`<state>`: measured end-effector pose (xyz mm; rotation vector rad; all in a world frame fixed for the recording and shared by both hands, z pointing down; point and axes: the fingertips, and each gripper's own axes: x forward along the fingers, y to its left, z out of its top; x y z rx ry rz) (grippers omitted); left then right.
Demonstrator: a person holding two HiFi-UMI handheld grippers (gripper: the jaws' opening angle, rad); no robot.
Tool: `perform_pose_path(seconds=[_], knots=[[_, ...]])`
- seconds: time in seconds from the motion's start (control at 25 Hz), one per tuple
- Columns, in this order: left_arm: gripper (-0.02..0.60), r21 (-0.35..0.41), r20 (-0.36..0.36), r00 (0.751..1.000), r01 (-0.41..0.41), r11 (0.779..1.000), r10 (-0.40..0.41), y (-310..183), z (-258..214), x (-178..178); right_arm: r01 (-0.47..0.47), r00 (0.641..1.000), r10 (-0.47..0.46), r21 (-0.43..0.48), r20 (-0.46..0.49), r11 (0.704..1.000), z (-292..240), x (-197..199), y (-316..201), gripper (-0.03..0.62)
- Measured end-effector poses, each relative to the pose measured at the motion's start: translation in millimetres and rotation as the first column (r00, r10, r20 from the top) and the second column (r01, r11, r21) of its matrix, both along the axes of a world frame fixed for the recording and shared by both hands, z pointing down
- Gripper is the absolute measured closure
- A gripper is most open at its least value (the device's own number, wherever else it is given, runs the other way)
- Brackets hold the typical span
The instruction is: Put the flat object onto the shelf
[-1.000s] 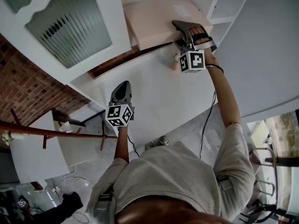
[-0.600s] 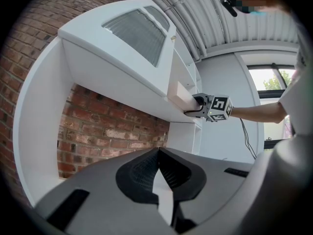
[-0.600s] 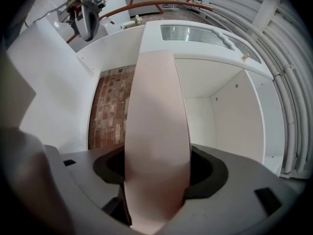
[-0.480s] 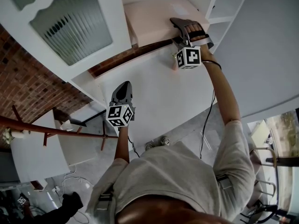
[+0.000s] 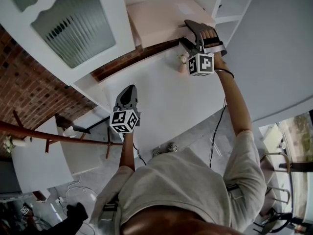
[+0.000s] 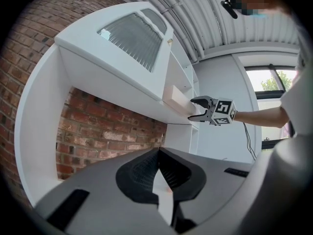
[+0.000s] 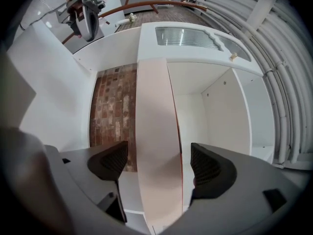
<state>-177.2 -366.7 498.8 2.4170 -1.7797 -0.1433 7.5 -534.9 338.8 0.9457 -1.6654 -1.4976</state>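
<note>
Right gripper [image 7: 157, 156]: the fingers stand wide apart and have just been opening; neither ribbed black pad presses on anything
Flat object [image 7: 155, 106]: a thin, pale pink slab with a smooth matte face and a fine red line along one edge; it sits between the right fingers and runs straight ahead from them, with a narrow gap to the pad on each side
Shelf [image 6: 146, 106]: a smooth white board; the pink slab lies flat on it, and its near end sticks out towards the right fingers
Left gripper [image 6: 157, 155]: the fingers are closed tip to tip with nothing between them; it is well apart from the slab and hangs over the white worktop [image 5: 161, 97]
Cabinet door [image 5: 73, 28]: a white frame with a wavy top edge around ribbed glass, up and to the left of the right fingers in the head view
Brick wall [image 6: 107, 131]: rough red brick with pale mortar, under the shelf and ahead of the left fingers
</note>
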Motion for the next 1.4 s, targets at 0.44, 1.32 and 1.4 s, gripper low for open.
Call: perform_pose_path(seconds=[0.44, 1.32, 1.4], knots=[[0.565, -0.002, 0.010, 0.997, -0.073, 0.997, 0.073, -2.8, -1.0, 33.3, 0.041, 0.947, -0.003, -0.112, 0.322, 0.993, -2.2, 36.0, 41.2, 0.210], [0.566, -0.012, 0.015, 0.997, -0.076, 0.997, 0.076, 4.2, 2.3, 32.7, 0.418, 0.358, 0.252, -0.396, 0.899, 0.817, -4.5, 42.6, 48.2, 0.210], [0.565, -0.012, 0.015, 0.997, -0.071, 0.997, 0.072, 3.8, 1.7, 30.8, 0.416, 0.372, 0.247, -0.399, 0.895, 0.817, -6.3, 34.1, 42.6, 0.212]])
